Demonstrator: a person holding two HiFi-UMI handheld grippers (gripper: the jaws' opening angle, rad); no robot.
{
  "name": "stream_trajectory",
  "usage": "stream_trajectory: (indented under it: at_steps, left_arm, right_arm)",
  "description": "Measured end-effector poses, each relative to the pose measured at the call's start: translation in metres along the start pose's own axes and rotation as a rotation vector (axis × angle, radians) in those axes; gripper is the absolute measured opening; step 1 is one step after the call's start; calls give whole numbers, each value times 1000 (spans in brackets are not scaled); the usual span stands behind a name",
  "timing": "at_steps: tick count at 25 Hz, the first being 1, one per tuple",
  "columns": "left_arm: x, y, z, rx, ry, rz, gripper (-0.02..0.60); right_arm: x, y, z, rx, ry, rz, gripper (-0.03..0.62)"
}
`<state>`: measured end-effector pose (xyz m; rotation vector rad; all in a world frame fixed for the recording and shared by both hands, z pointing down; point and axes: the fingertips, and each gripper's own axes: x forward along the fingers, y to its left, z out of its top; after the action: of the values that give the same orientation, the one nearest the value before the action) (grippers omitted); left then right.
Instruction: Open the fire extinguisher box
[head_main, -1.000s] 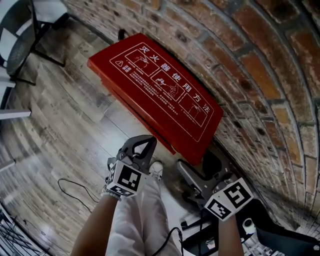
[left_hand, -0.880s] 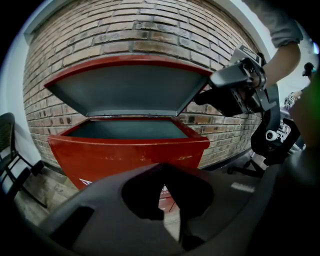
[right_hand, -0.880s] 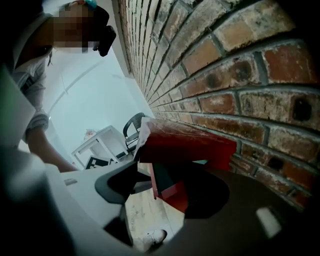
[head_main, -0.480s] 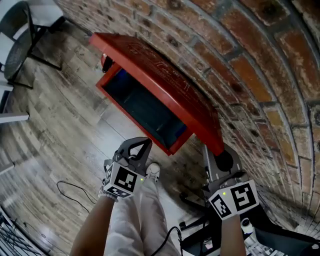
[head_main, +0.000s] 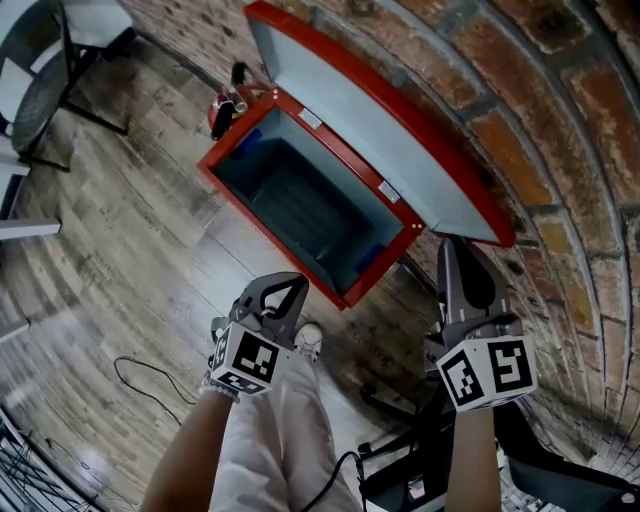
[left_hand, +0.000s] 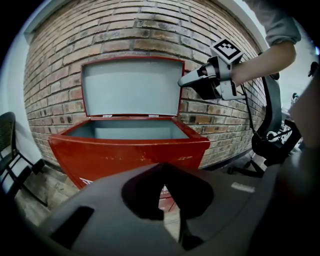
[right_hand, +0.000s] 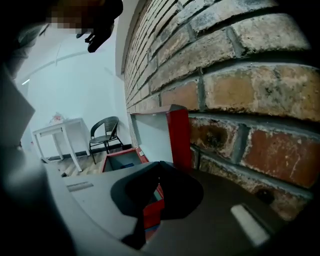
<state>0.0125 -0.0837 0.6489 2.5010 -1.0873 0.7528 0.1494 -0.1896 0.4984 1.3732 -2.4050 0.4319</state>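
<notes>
1 open box (head_main: 300, 205) — 1 left tool (head_main: 285, 292), 1 right tool (head_main: 462, 265).

A red metal fire extinguisher box (head_main: 262, 232) is set on the wooden floor (head_main: 130, 230), with its back close against the brick wall (head_main: 560, 120). It is a long, rectangular chest that is found open. Its lid (head_main: 370, 130) is swung up on the rear hinge edge and is stood nearly upright, leaning back toward the brick wall. The lid is red round its rim and pale grey on the inner face. The inside of the box is lined in a similar grey, and something blue is seen in two inner corners. Two small pale tags are seen along the hinge edge. The red front wall is scuffed near the top rim.
</notes>
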Motion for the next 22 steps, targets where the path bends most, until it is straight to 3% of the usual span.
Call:
stream_trajectory:
  at_steps: [4,7,15,22]
  left_arm:
    - [-1,0,1,0,-4,2,-2]
    - [-3,0,1,-6,-6,3,-2]
    - [-6,-2,-1,1,-10,-4,-2]
    - [-12,-3,-6,-8,-15,-10,-2]
  right_arm:
    - [2,-11,5,22,-11,-23,5]
    - [3,1,-2,16,21,24,5]
    - [15,65,-50,-4,182,254,9]
    - [20,126,-81,22,295,449,122]
